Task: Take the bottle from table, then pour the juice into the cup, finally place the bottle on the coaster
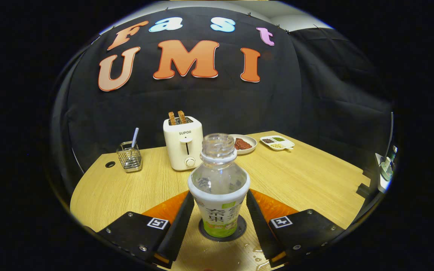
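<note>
A clear, uncapped bottle (pixel 219 184) with a white and green label stands upright on a dark round coaster (pixel 239 230) on the wooden table (pixel 307 180). It sits between the two fingers of my gripper (pixel 220 194). Both fingertips lie against the bottle's sides at its widest part, so the gripper is shut on it. Little or no liquid shows in the clear upper part of the bottle.
A few drops of liquid (pixel 256 256) lie on the table by the right finger. Beyond the bottle stand a white toaster (pixel 183 145) with toast, a wire holder (pixel 129 156), a plate of red food (pixel 244 144) and a divided dish (pixel 277 142).
</note>
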Action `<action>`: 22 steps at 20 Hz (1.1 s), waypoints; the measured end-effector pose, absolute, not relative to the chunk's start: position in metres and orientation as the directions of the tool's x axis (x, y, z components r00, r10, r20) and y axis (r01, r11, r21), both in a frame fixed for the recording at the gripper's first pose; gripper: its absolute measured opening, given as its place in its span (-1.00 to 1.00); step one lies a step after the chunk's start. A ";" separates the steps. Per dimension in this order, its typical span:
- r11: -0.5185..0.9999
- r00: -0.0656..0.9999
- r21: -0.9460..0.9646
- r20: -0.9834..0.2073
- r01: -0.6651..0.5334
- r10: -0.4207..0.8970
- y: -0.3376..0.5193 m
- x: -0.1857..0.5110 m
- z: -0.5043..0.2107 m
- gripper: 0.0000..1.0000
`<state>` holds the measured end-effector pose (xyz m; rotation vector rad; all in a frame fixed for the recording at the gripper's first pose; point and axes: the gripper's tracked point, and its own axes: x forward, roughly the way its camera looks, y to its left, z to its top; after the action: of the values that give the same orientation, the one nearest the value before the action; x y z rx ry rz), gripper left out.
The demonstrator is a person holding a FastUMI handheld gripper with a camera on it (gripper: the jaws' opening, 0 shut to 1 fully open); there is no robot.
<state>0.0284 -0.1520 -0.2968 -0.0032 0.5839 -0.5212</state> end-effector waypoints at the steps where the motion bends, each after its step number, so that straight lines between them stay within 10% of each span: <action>1: 0.874 0.718 -0.149 -0.516 0.463 -0.468 -0.151 0.028 -0.288 0.66; 22: 0.972 0.925 -0.023 -0.303 0.232 -0.228 0.002 -0.042 -0.075 0.93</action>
<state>-0.0425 0.0022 -0.0749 0.0138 0.3091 -0.2361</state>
